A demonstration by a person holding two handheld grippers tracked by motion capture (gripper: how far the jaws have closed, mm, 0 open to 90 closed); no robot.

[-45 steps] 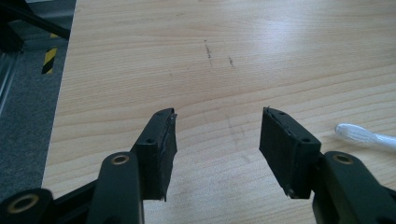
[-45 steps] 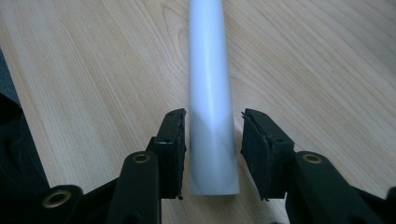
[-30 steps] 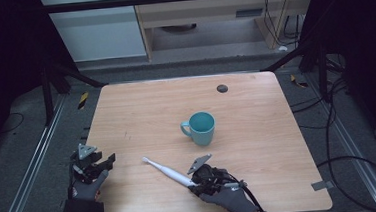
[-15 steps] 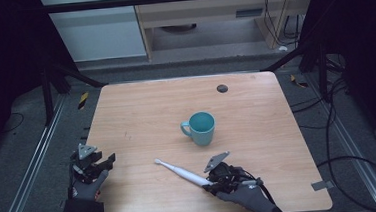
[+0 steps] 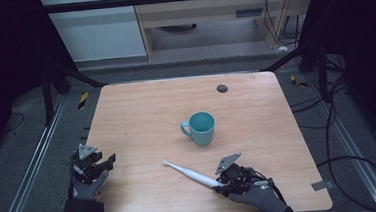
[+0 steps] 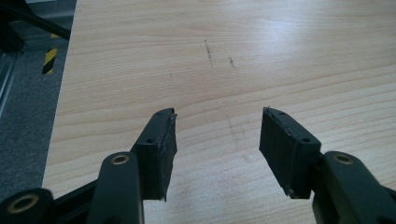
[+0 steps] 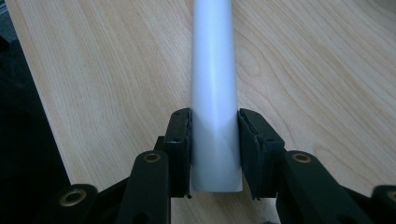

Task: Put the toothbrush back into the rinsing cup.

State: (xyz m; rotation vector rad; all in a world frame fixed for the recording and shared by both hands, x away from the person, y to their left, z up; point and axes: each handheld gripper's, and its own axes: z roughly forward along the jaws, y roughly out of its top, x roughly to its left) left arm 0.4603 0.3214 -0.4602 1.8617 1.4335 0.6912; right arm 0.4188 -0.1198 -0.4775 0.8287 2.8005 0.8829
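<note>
Desk (image 5: 141,114) of pale wood carries few things, and the view from above runs across them from the left edge. There a gloved left hand (image 5: 87,187) comes in from the bottom and holds the left claw (image 5: 104,162) just over the desk's left border, pointing inward toward the right. In the left gripper view its two black jaws stand wide apart with bare wood grain between them and nothing held; a few faint dark scuff marks (image 6: 217,50) lie on the wood farther ahead.

Toward the middle, a white toothbrush (image 5: 188,172) lies low across the front part of the desk, slanting from its small head at upper left down to its thicker handle at lower right. Behind it, well apart, a teal mug (image 5: 201,128) stands upright with its handle turned to the left and its mouth open to the camera. Farther back, near the rear edge, sits a small dark round spot (image 5: 222,88). Nothing lies between mug and toothbrush.

At the right, the gloved right hand (image 5: 255,194) reaches in from the bottom edge, angled up and to the left, with the right claw (image 5: 220,184) at the handle end. In the right gripper view both jaws press against the sides of the white handle (image 7: 214,116), which runs straight ahead from between them.
</note>
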